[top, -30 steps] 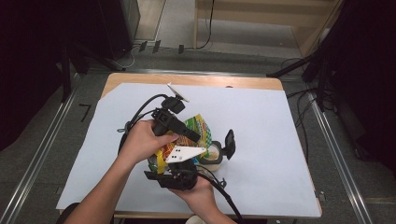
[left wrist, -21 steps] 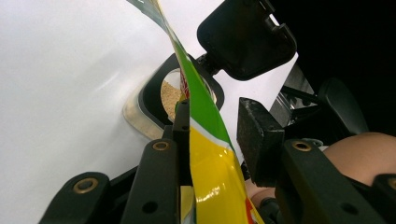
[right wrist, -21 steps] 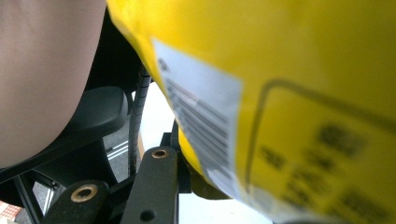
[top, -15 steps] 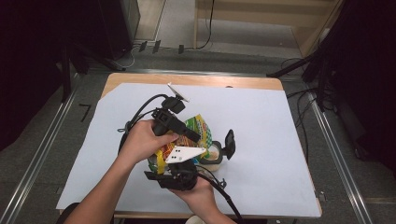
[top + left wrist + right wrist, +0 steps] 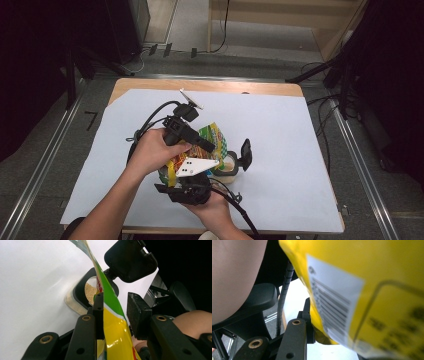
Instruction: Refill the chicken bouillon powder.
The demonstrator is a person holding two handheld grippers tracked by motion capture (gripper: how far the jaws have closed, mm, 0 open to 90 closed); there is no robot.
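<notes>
Above the white table sheet (image 5: 300, 150), the left gripper (image 5: 113, 315) holds the yellow-green snack bag (image 5: 212, 137) over the open container (image 5: 227, 170). Right of it, the right gripper (image 5: 187, 185) seemingly clamps the bag's bottom, though its far jaw is hidden.

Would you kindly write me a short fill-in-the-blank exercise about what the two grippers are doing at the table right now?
1. Both grippers hold a yellow and green ____ above the table.
2. Under the bag stands a clear container holding a ____ coloured powder.
3. The container's black lid is flipped ____.
4. The table is covered by a ____ sheet.

Missing words: bag; tan; open; white
</notes>
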